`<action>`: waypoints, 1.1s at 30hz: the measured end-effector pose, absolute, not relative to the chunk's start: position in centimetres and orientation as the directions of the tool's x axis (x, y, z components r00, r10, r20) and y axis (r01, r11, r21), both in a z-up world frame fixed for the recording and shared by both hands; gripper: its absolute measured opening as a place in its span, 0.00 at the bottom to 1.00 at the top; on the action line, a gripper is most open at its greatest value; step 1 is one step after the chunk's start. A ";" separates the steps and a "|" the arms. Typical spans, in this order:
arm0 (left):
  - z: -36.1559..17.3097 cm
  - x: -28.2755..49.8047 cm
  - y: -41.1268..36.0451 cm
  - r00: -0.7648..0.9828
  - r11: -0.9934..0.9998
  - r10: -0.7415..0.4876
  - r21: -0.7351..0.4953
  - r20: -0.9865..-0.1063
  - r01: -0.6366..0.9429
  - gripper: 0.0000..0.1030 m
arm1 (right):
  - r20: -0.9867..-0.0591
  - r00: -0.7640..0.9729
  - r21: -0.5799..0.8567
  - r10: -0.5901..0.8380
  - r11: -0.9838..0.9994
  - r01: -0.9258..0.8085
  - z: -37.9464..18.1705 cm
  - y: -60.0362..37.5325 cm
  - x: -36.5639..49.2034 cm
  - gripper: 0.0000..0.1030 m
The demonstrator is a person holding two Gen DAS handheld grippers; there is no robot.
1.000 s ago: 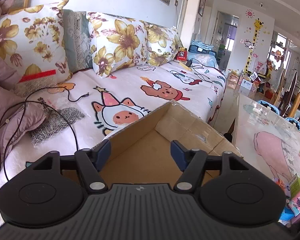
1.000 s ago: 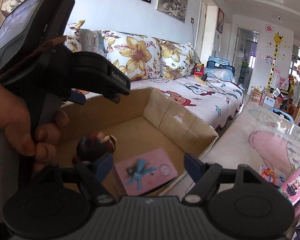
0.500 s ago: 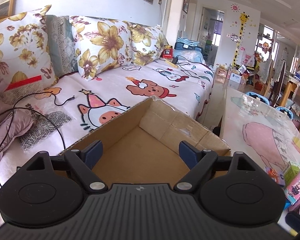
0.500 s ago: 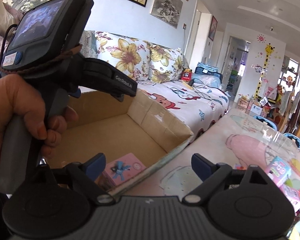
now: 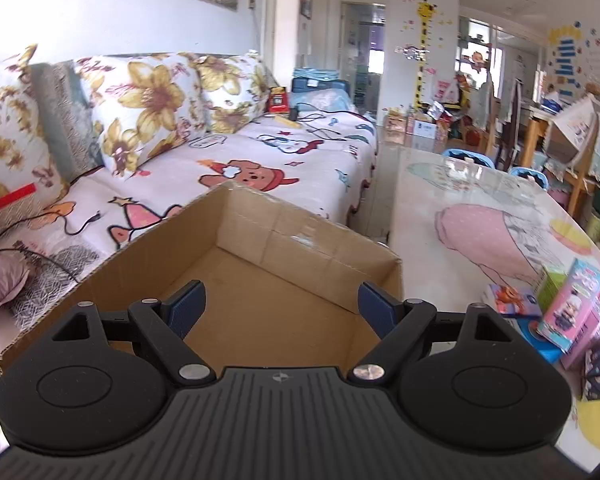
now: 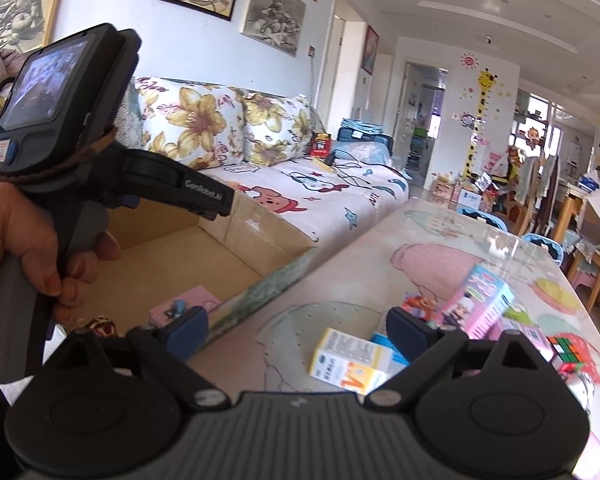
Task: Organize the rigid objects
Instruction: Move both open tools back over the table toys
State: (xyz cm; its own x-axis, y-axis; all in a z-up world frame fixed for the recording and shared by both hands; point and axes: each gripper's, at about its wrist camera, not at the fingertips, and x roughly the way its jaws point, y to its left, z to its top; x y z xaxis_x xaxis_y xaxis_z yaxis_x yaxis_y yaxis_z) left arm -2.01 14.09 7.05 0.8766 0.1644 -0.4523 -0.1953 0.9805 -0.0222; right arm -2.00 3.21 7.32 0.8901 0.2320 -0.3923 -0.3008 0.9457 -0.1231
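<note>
My left hand-held gripper (image 5: 282, 306): jaws wide, nothing between them, over the cardboard box (image 5: 308, 240). My right hand-held gripper (image 6: 298, 330): jaws wide, nothing gripped, over the counter (image 6: 360, 264) edge. In the box I see a pink card box (image 6: 188, 306) and a dark figure (image 6: 100, 326). On the counter, past the right fingers: white-and-yellow carton (image 6: 350, 360), pink toy box (image 6: 478, 304), puzzle cube (image 6: 568, 350). Box wall stands between box and counter. Sofa (image 5: 260, 168) behind.

Cardboard box (image 5: 308, 240) gapes open; small boxes (image 6: 476, 312) crowd the table (image 6: 360, 264).
</note>
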 end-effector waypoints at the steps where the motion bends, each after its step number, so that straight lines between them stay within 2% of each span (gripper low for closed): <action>1: 7.0 -2.0 13.8 0.880 0.983 0.157 -0.011 -0.449 -0.182 1.00 | -0.393 0.892 -0.118 0.224 0.950 -0.290 7.3 2.9 -2.0 0.93; 13: 6.3 -1.9 12.0 0.900 0.999 0.054 0.028 -0.432 -0.046 1.00 | -0.385 0.916 -0.070 0.113 0.986 -0.151 7.1 -2.6 -2.9 0.93; 33: 5.3 0.2 10.1 0.903 0.988 -0.043 0.115 -0.428 0.101 1.00 | -0.376 0.927 -0.005 -0.003 1.000 0.001 6.5 -11.0 -4.0 0.94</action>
State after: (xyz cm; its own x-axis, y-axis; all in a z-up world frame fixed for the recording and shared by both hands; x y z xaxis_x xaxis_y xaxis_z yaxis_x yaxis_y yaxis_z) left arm 0.19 10.13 5.29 0.9026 -0.0428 -0.4284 0.1015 0.9882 0.1150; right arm -4.02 -10.97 6.53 0.9267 -0.0026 -0.3758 0.0009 1.0000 -0.0046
